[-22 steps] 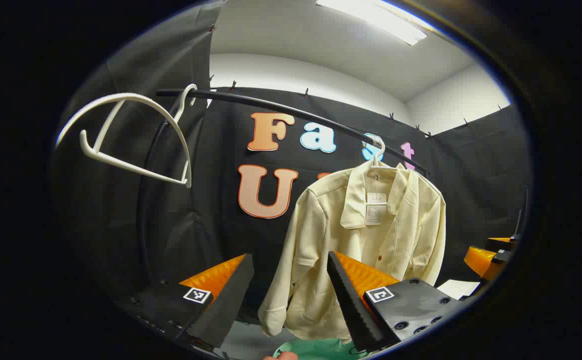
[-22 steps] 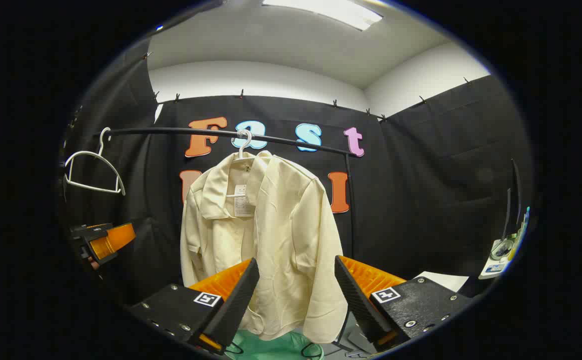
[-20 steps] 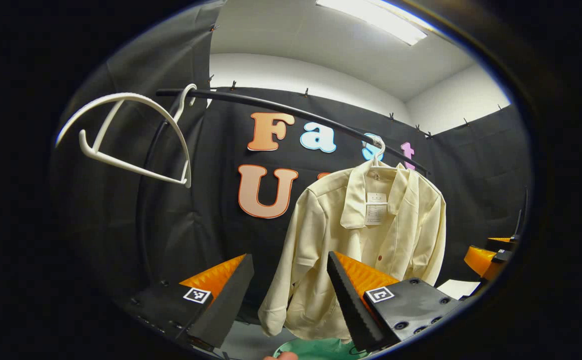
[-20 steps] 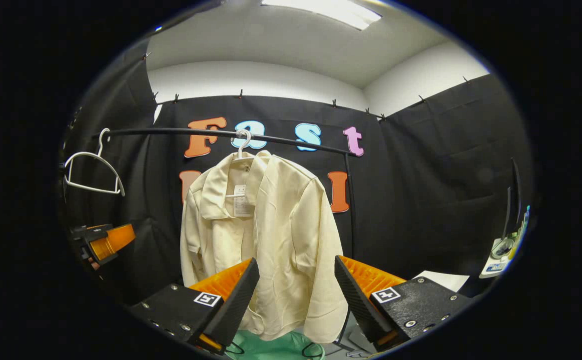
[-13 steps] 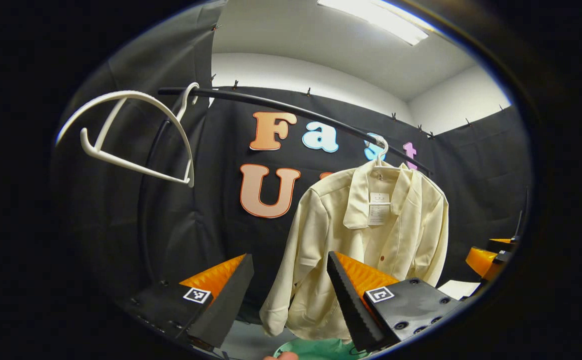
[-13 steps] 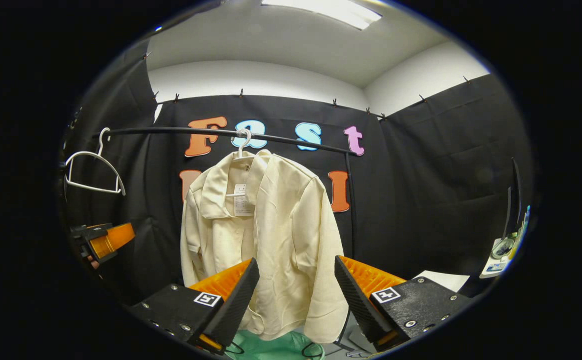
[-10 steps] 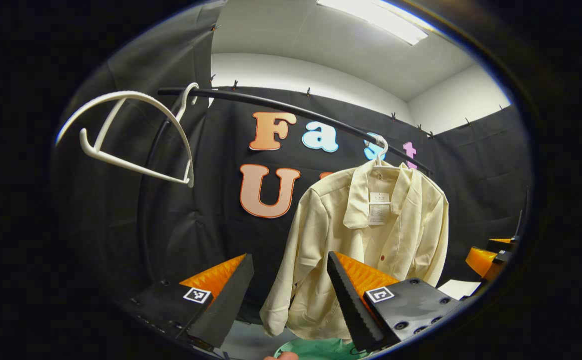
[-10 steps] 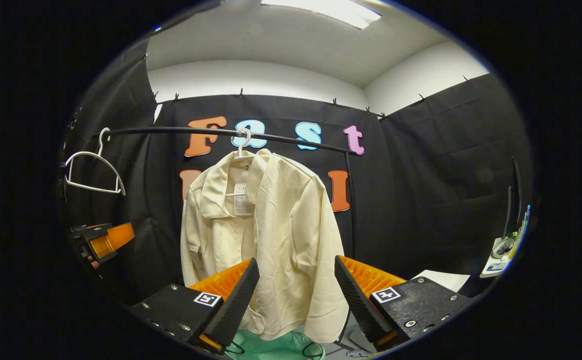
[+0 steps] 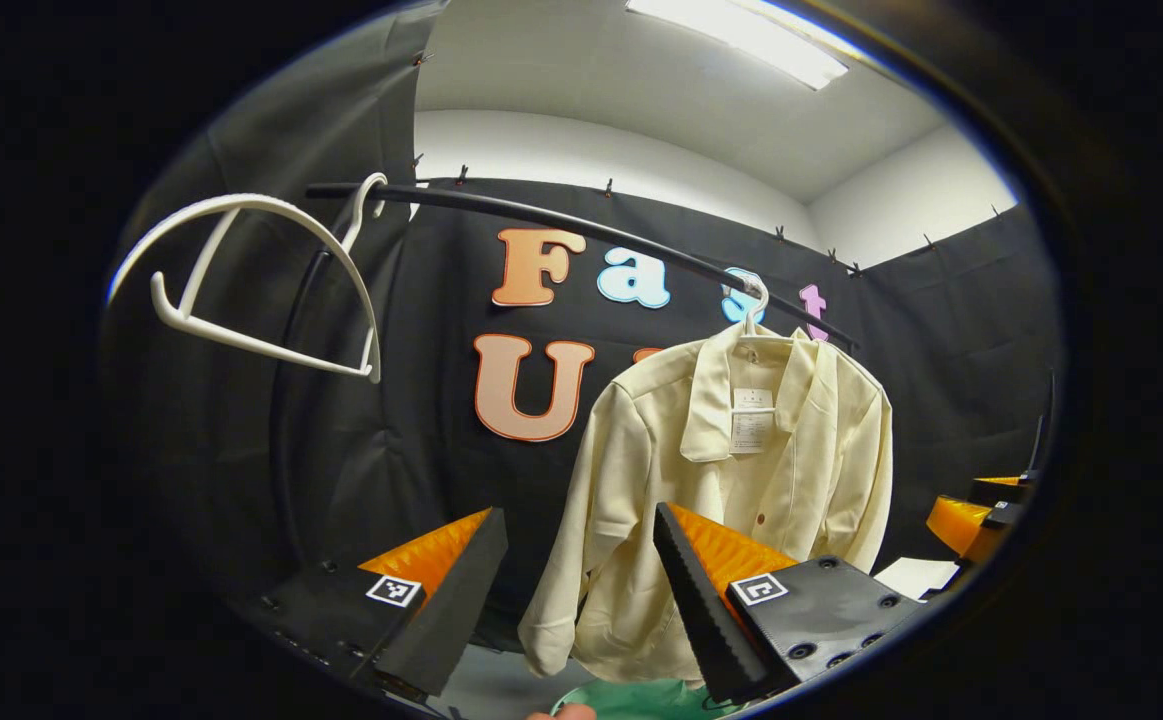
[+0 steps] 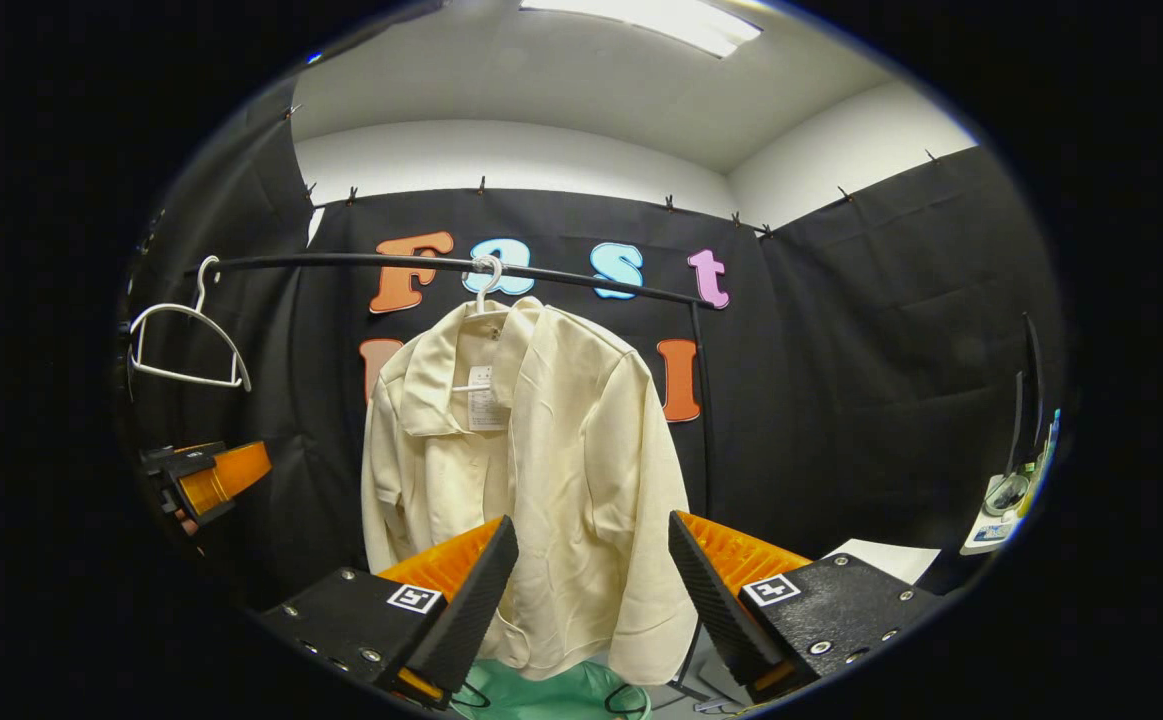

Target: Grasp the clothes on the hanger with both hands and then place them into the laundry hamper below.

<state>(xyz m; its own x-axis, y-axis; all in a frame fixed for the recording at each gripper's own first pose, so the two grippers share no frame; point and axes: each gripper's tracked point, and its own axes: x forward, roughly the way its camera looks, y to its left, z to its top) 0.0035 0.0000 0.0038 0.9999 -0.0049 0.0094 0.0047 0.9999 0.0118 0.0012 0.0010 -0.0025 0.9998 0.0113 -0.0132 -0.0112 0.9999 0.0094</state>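
Likely soft and light, the shirt (image 10: 531, 480) suits shoulder grips; left hand-held gripper (image 9: 581, 590) and right hand-held gripper (image 10: 591, 590) gape empty

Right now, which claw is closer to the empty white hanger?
Left. The left claw sits below the empty hanger, which looks big in its view. The right claw faces the shirt; the hanger looks small, off to its left.

A black rail (image 10: 581, 278) carries a hanger with a cream shirt (image 10: 531, 480) and an empty white hanger (image 10: 186, 340).
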